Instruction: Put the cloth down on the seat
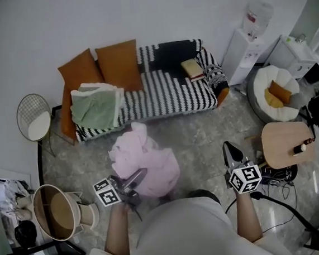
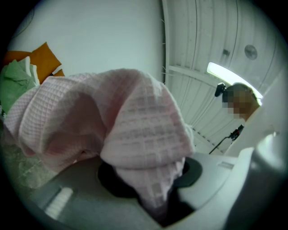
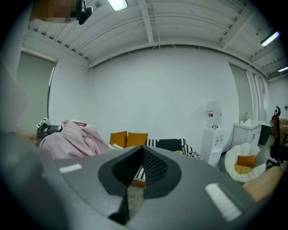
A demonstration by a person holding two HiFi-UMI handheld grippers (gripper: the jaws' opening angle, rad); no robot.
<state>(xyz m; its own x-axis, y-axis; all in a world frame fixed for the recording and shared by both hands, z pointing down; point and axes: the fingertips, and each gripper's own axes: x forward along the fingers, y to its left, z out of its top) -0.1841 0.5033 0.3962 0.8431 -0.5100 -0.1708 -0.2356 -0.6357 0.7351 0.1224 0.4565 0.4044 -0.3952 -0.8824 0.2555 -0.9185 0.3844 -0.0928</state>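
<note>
While the pink waffle-weave cloth (image 1: 151, 161) hangs bunched above the grey marbled floor (image 1: 204, 125), short of the seat, my left gripper (image 1: 137, 179) has its fingers clamped on a fold of it. They stand roughly half closed. In the left gripper view the fabric fills the gap and drapes over the tips. My right gripper (image 1: 232, 152) carries nothing, and its fingers meet at the tips.

The floor between me and the front edge of the black-and-white striped sofa (image 1: 167, 92) lies open. At the sofa's left end an orange cushion (image 1: 80, 70) and a second orange cushion (image 1: 118, 63) lean on the backrest. One folded green-and-white blanket (image 1: 94, 107) lies on the seat below them. One tan book (image 1: 192, 69) rests near the right arm. The bare stretch of seat runs between blanket and book.

One round wire chair (image 1: 34, 116) stands just beside the sofa's left end. One white water dispenser (image 1: 247, 48) stands just beyond its right end.
</note>
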